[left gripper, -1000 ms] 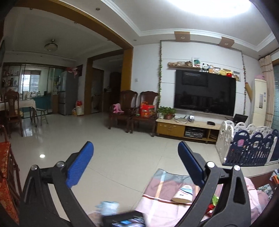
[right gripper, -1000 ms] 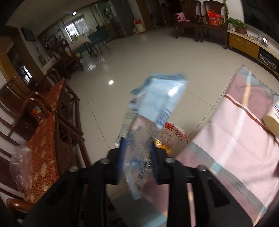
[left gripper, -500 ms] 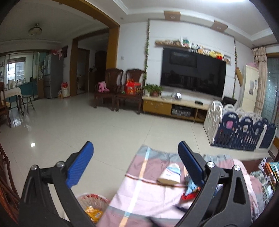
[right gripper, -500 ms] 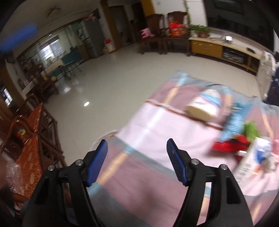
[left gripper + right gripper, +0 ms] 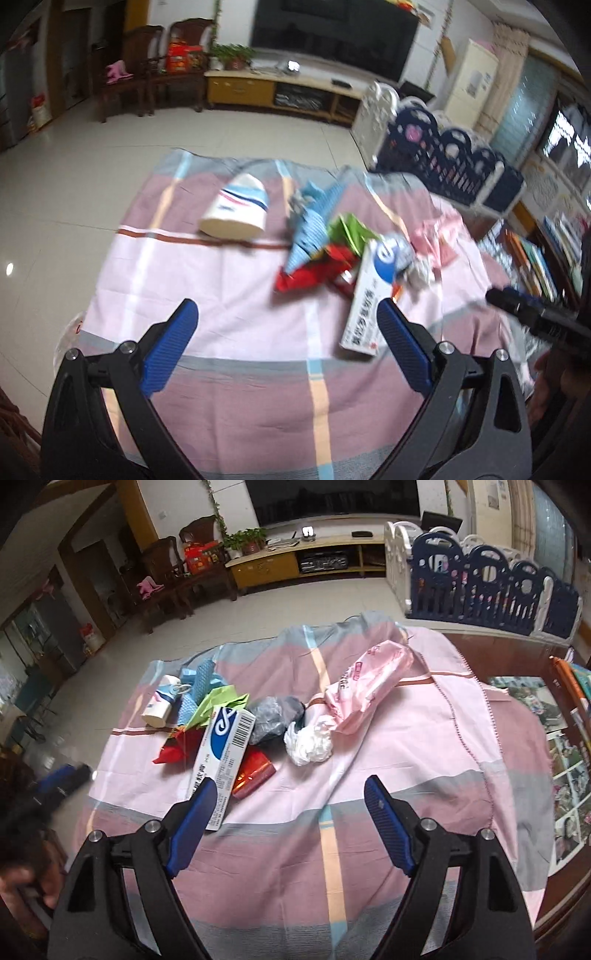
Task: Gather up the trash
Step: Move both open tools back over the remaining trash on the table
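Right wrist view: my right hand-held gripper (image 5: 290, 821), empty with jaws opening, hangs nearest the long white box (image 5: 223, 764) on the table (image 5: 406, 775), which lies just ahead-left and runs lengthwise away from it; my left hand-held gripper (image 5: 286, 350) gapes empty.

left hand-held gripper (image 5: 284, 325) gapes empty; right hand-held gripper (image 5: 291, 801) is opening, empty.

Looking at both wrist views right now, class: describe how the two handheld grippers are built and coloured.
Both match. The left gripper and right gripper each have two black angular arms with triangular cut-outs and silver pivot bolts. Each arm ends in a slanted blue finger pad with fine ribbing. No cables or markings show.
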{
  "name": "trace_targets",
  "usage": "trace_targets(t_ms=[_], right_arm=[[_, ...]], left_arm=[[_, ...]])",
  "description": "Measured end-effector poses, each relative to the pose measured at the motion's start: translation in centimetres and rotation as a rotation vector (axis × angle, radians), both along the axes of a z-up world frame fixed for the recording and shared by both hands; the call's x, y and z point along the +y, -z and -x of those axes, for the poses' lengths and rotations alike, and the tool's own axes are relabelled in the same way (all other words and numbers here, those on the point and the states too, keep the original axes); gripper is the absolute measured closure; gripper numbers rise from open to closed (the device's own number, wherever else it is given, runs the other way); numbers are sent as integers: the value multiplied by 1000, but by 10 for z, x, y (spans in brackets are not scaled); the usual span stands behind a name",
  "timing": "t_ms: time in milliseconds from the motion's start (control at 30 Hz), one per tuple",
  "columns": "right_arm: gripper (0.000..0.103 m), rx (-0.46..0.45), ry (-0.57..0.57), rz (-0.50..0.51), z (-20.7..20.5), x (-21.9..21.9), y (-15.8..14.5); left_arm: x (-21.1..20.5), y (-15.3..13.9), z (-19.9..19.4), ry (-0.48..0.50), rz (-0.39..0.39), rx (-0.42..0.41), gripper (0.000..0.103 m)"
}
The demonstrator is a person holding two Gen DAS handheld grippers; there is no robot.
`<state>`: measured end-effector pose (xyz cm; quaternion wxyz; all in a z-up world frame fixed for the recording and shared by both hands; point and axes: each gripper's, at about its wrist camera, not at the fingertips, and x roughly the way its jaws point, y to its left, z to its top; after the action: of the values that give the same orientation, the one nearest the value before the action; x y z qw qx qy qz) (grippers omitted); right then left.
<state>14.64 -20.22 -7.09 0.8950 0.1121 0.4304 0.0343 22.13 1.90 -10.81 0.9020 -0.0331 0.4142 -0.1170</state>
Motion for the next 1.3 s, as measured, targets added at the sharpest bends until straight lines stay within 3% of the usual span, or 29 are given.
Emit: trace_targets(t_ms=[233,467,1300], right_arm=[[23,21,15,31,-2,-4,9],[23,33,-1,48,-3,-9,10],[23,35,-12,54,-8,-4,15]], left_arm=[[-46,36,1,72,-42,74,6],[-53,24,11,113,-72,68,6],[-51,18,10,112,-58,59,6]])
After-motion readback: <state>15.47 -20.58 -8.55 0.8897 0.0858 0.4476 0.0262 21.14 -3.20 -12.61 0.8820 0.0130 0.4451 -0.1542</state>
